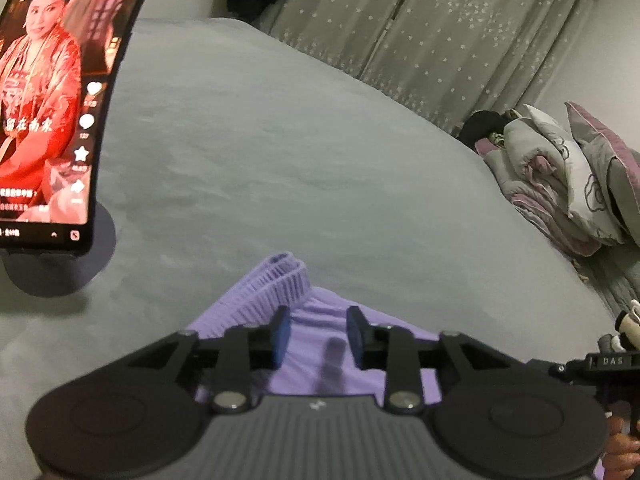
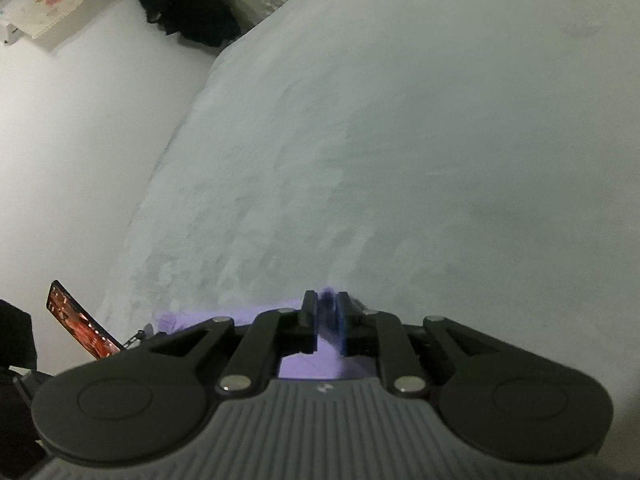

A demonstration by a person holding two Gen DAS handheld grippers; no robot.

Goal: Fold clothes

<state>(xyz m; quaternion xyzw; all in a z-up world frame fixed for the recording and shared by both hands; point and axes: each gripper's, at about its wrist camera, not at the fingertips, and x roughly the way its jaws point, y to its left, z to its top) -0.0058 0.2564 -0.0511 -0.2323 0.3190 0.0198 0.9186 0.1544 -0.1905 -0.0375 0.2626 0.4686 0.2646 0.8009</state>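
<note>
Purple knit garment (image 1: 320, 328) lies bunched on the grey bed (image 1: 280, 152), under both tools. Left gripper (image 1: 318, 334) hovers over it, jaws apart, ribbed band at 11 o'clock. Right gripper (image 2: 327, 320) pinches purple cloth. Judging by this, a fold is mid-way; next needs the pinched edge carried across evenly.

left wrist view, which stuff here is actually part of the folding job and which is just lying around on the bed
Part of the job:
- purple garment
- left gripper, open over the garment
- right gripper, shut on the garment

Just lying about:
- phone on a stand, playing a video
- bundled bedding and pillows
- dark clothing near the curtain
</note>
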